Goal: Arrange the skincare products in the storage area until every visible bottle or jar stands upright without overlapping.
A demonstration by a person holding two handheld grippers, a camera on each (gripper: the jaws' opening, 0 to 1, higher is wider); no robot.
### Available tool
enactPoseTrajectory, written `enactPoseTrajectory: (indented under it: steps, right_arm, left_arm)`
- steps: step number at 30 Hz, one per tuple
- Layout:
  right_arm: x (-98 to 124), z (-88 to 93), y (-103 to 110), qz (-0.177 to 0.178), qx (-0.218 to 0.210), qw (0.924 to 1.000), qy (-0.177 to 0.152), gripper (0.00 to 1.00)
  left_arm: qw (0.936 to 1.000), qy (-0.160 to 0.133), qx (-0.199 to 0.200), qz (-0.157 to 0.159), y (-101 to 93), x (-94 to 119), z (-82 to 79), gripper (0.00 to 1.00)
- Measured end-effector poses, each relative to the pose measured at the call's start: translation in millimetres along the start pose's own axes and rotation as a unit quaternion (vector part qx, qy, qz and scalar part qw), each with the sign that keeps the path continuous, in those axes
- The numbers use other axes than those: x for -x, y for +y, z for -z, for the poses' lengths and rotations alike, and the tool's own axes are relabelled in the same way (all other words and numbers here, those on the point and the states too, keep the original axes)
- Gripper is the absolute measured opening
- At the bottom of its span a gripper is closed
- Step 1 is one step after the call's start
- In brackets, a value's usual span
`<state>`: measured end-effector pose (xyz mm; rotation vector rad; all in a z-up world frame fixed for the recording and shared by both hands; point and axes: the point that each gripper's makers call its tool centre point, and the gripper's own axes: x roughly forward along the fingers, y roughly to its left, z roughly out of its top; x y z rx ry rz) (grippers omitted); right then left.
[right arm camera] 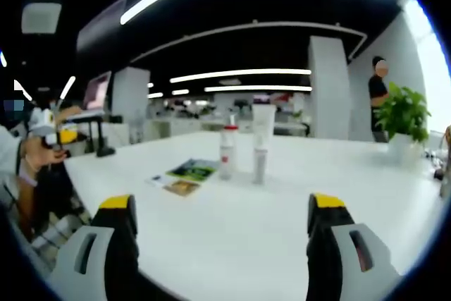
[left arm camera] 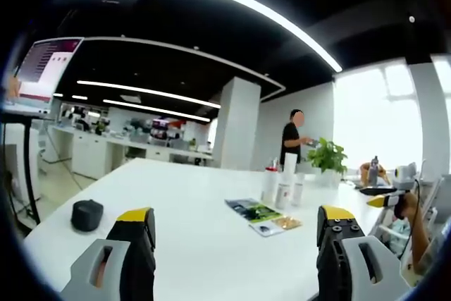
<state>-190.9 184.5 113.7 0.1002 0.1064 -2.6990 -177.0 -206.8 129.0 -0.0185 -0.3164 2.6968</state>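
Open-plan office, dark ceiling with long light strips, and a large white table (right arm camera: pixel 296 209) as my working surface. Item one, the skincare products: in my right gripper view three stand upright in a tight cluster toward the middle of the table, namely a clear bottle with a red cap (right arm camera: pixel 227 151), a tall white tube (right arm camera: pixel 263 126) behind it, and a slim grey tube (right arm camera: pixel 259 164) just beside both; in my left gripper view the same cluster (left arm camera: pixel 282 187) sits toward the far right part of the table. Item two, a green leaflet (right arm camera: pixel 192 170) and a small card (right arm camera: pixel 181 187), lying flat just beside the products. Item three, a dark round object (left arm camera: pixel 87 214) near the table's left edge in my left gripper view. Item four, a potted plant (right arm camera: pixel 402 115) at the far edge, with a person in black (right arm camera: pixel 378 100) standing behind it. Item five, my left gripper (left arm camera: pixel 236 244), jaws spread wide, nothing between them, hovering over the near edge. Item six, my right gripper (right arm camera: pixel 223 234), jaws likewise wide apart and empty. Item seven, a monitor (left arm camera: pixel 48 68) on a stand off the table's left side.
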Motion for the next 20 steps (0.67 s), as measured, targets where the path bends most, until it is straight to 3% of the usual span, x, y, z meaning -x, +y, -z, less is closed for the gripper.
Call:
enactPoseTrajectory:
  steps: [20]
  right_arm:
    - [0.2, 1.0, 0.1, -0.002, -0.003, 1.0, -0.001, 1.0]
  left_arm:
    - [1.0, 0.002, 0.0, 0.0, -0.1, -0.3, 1.6, 0.98]
